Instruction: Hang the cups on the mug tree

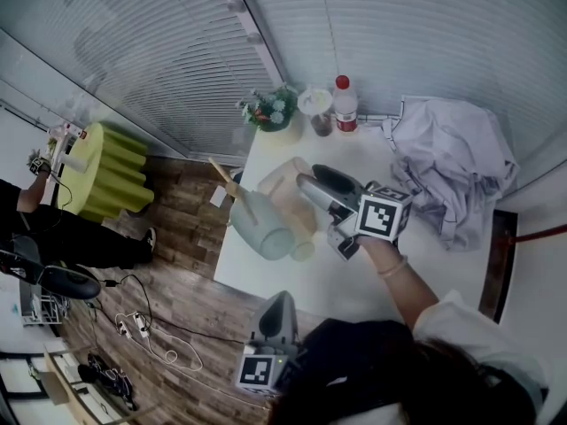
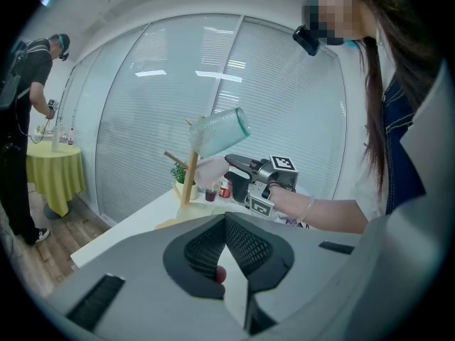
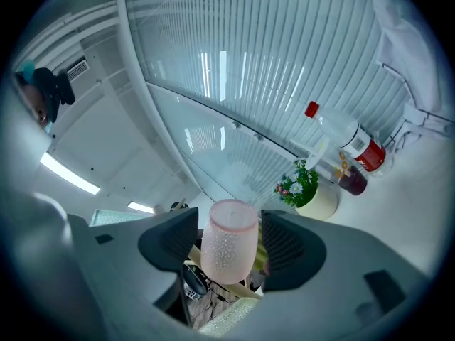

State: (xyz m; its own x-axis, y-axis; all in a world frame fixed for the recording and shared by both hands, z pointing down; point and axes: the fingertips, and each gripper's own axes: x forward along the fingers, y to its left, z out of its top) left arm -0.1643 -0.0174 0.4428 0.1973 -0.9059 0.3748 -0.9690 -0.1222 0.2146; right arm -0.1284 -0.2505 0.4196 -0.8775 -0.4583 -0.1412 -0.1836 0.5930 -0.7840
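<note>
Right gripper [image 1: 308, 182] clamped on pink cup [image 3: 229, 249], held above bench [image 1: 399, 264], close beside mug tree [image 2: 190, 176] pole. Green cup [image 2: 217, 130] hangs tilted at top of tree. Left gripper [image 2: 226, 222] jaws together, nothing between, low, off near bench edge.

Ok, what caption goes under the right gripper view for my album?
Right tongs pinch a bumpy pink cup, with a flower pot and red-capped bottle on the table beyond.
</note>
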